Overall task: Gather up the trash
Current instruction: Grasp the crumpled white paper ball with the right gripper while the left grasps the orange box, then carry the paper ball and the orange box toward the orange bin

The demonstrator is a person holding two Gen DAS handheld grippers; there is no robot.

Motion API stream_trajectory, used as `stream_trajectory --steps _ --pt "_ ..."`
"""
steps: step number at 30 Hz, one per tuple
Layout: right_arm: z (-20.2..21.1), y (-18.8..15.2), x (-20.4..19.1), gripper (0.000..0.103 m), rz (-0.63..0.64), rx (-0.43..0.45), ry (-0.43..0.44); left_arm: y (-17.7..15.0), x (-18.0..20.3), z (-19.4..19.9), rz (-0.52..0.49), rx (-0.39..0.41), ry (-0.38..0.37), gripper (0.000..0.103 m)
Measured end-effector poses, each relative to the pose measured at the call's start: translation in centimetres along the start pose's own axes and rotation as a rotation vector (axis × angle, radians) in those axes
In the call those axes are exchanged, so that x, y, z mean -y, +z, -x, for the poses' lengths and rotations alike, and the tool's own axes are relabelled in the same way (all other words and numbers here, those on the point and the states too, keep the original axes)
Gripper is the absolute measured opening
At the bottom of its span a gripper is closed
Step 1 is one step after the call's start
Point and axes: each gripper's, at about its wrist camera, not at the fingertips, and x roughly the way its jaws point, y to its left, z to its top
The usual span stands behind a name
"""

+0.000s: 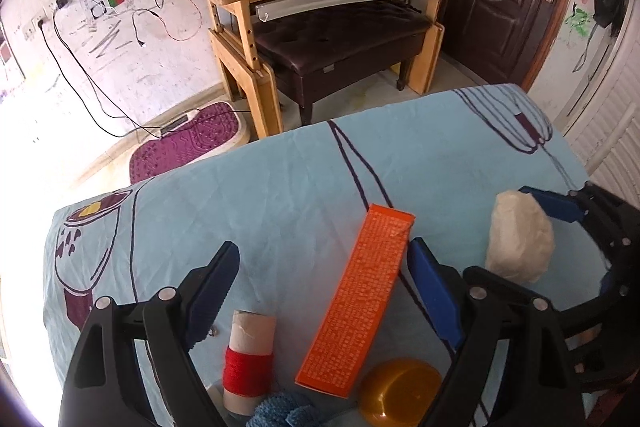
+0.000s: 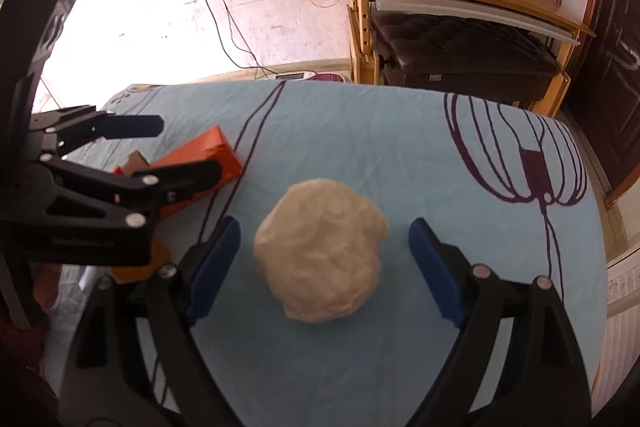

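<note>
On the left, the left gripper (image 1: 324,283) hangs over the blue patterned tablecloth (image 1: 280,187) with its jaws apart and nothing pressed between them. A cardboard spool of red thread (image 1: 250,363) stands near its left finger, and the long orange carton (image 1: 356,299) lies slanted just inside its right finger, so the spread looks set to straddle that carton. Nearer lie a blue knitted piece (image 1: 284,411) and a yellow dome-shaped lid (image 1: 400,391).

To the right, the right gripper (image 2: 324,259) also stands apart, its blue pads on either side of the crumpled white paper ball (image 2: 322,253) without touching it. That placement suggests the ball is its target, centred for a squeeze.
</note>
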Motion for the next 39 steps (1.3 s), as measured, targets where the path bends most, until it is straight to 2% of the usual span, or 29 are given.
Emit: stream_trajectory --steps 1,3,4,8,9,11,19,30,39 --pt "-0.1 -0.1 0.0 0.079 0.004 0.001 -0.011 -0.1 0.1 0.0 -0.004 -0.002 0.004 0.07" --pt "0.0 0.0 0.1 0.063 0.022 0.008 -0.051 -0.2 0.3 -0.2 -0.009 -0.012 0.001 0.049" --pt "0.1 0.0 0.3 0.055 0.019 0.012 -0.061 -0.2 0.5 -0.3 -0.017 -0.011 0.013 0.046" --pt "0.4 -0.1 1.3 0.053 -0.02 0.025 -0.049 -0.6 1.2 0.1 -0.04 0.008 0.026 0.03" --pt "0.5 -0.2 1.5 0.053 -0.026 0.032 -0.049 -0.7 1.5 0.2 -0.047 0.011 0.025 0.023" --pt "0.9 -0.3 1.7 0.053 -0.035 0.047 -0.05 -0.9 1.9 0.4 -0.059 0.017 0.031 0.018" --pt "2.6 -1.6 1.9 0.053 -0.061 0.077 -0.032 -1.5 1.9 1.8 -0.033 0.039 -0.018 0.018" --pt "5.4 -2.4 2.5 0.053 -0.082 0.12 -0.025 -1.7 2.6 4.6 -0.022 0.083 -0.013 0.018" --pt "7.9 -3.4 3.7 0.053 -0.108 0.167 -0.018 -1.3 4.4 7.4 -0.06 0.122 -0.005 0.018"
